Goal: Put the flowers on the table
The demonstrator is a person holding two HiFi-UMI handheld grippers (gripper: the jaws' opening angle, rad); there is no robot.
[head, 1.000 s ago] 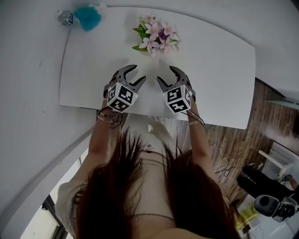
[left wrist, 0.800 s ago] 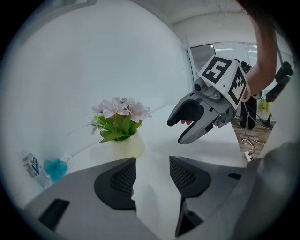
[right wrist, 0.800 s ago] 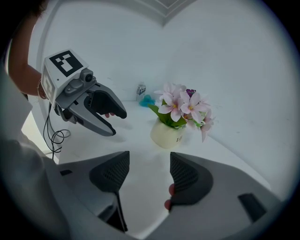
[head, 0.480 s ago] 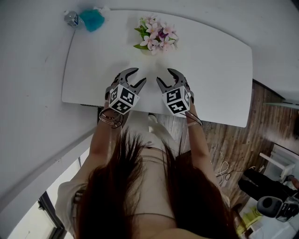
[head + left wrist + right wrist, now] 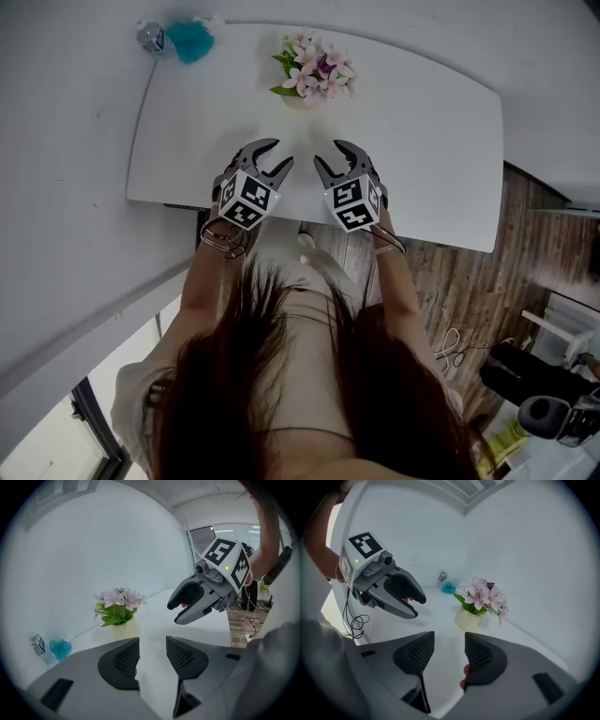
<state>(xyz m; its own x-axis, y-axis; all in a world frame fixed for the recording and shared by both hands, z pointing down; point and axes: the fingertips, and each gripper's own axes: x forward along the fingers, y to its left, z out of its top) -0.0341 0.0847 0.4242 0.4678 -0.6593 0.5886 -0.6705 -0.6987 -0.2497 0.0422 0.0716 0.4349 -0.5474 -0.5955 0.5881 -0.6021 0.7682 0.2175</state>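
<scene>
A bunch of pink flowers (image 5: 316, 70) in a small cream pot stands upright at the far side of the white table (image 5: 431, 141). It also shows in the left gripper view as the flowers (image 5: 118, 603) and in the right gripper view as the flowers (image 5: 483, 597). My left gripper (image 5: 279, 153) and right gripper (image 5: 328, 153) hover side by side over the table's near edge, well short of the pot. The jaws of both are closing, with a gap left and nothing between them. Each camera sees the other: the right gripper (image 5: 174, 613) and the left gripper (image 5: 418, 607).
A small plastic bottle (image 5: 150, 37) and a teal fluffy thing (image 5: 190, 41) lie at the table's far left corner. A white wall runs behind the table. Wooden floor (image 5: 469, 281) with cables and equipment lies to the right.
The jaws of both grippers have narrowed. The grippers stay over the near table edge; the flowers have not moved.
</scene>
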